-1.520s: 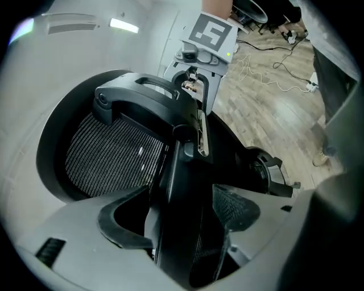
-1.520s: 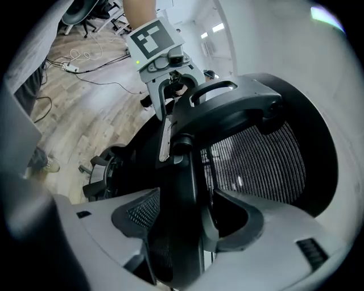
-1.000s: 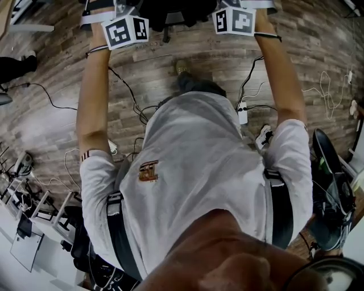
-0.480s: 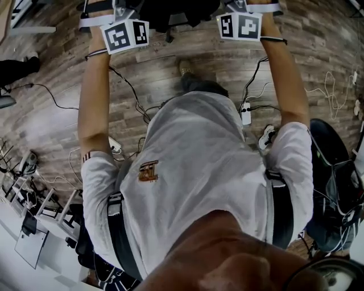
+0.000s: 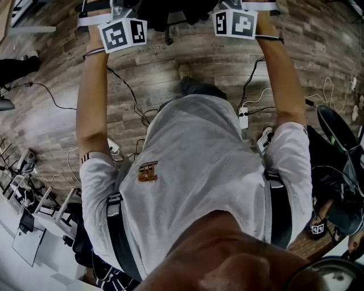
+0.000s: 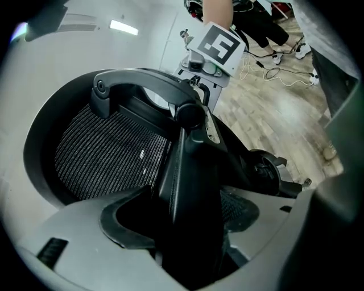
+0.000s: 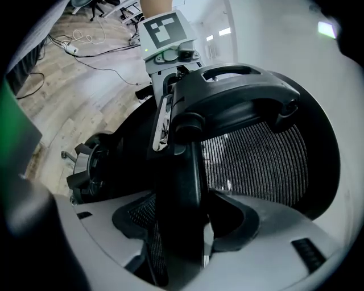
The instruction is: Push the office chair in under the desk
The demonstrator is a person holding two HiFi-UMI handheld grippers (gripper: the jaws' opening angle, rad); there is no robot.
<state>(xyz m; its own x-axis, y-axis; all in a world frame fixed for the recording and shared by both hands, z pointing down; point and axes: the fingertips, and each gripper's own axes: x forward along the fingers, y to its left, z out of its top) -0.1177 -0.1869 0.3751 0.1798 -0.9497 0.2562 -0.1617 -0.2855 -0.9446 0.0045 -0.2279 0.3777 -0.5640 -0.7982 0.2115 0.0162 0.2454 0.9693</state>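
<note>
The black office chair (image 5: 170,12) shows only as a dark mass at the top edge of the head view, between my two outstretched arms. In the left gripper view my left gripper (image 6: 187,244) is shut on the chair's back frame (image 6: 190,182), with the mesh back (image 6: 108,153) to its left. In the right gripper view my right gripper (image 7: 176,238) is shut on the same frame (image 7: 179,187), below the curved top bar (image 7: 239,94). Each gripper sees the other's marker cube (image 6: 219,48) (image 7: 168,31) across the chair. No desk is recognisable in any view.
Wood-plank floor (image 5: 187,54) carries loose cables (image 5: 128,91) and a white power strip (image 5: 243,117). Another dark chair with bags (image 5: 335,170) stands at the right. Chair bases and white furniture (image 5: 28,227) crowd the lower left. My foot (image 5: 183,71) is forward on the floor.
Both grippers stay clamped on the chair back. The floor and the dark chair at the right have shifted a little in the head view as I move; nothing was let go.
</note>
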